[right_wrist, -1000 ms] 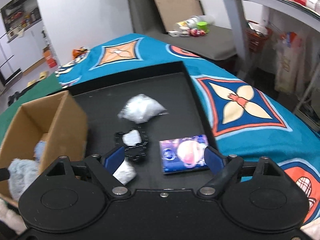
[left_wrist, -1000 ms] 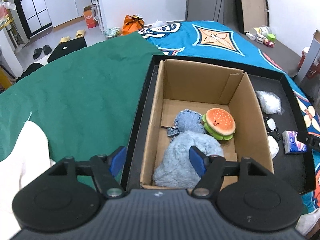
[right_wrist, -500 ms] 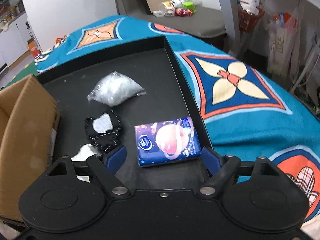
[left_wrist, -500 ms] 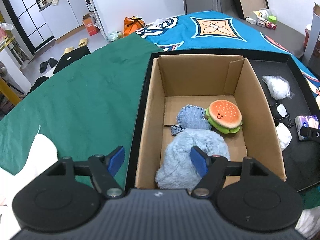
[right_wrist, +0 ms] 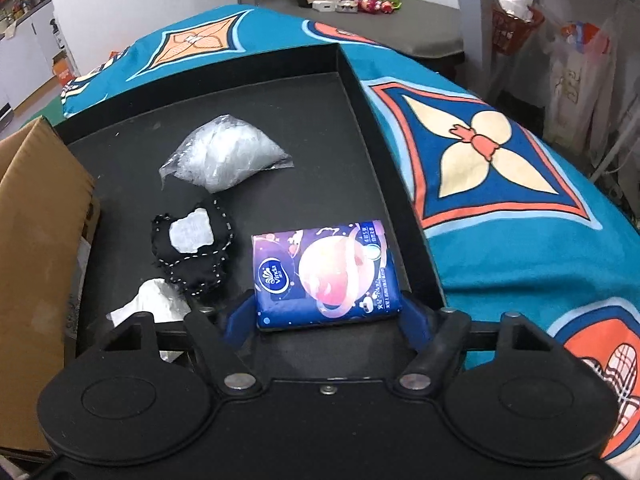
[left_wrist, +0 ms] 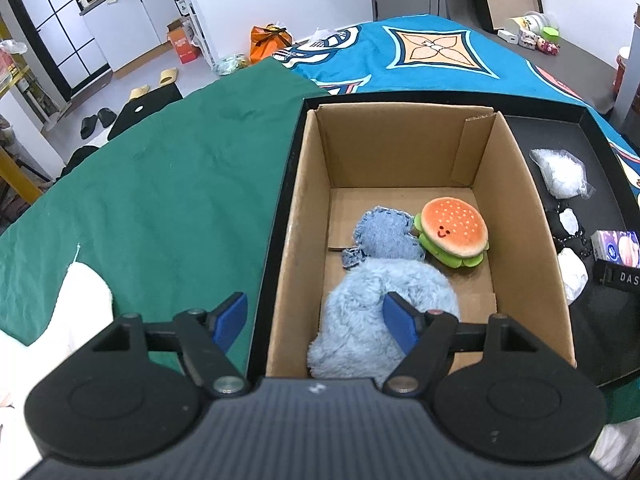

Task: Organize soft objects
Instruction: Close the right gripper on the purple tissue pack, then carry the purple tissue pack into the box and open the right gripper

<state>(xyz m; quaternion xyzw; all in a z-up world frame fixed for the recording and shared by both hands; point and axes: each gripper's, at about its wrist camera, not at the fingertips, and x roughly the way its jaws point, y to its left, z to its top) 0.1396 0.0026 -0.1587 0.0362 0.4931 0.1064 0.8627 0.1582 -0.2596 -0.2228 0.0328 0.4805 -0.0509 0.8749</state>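
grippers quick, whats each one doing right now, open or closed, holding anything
Left hand-held gripper: open, holding nothing, above the near edge of the cardboard box.
Right hand-held gripper: open, fingers either side of the tissue pack, not closed on it.

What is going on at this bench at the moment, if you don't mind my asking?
A person is sorting soft things into a cardboard box. The burger plush, denim heart and fluffy blue toy are inside. The right gripper, jaws open, straddles the tissue pack on the black tray. The left gripper hovers open over the box's near edge.
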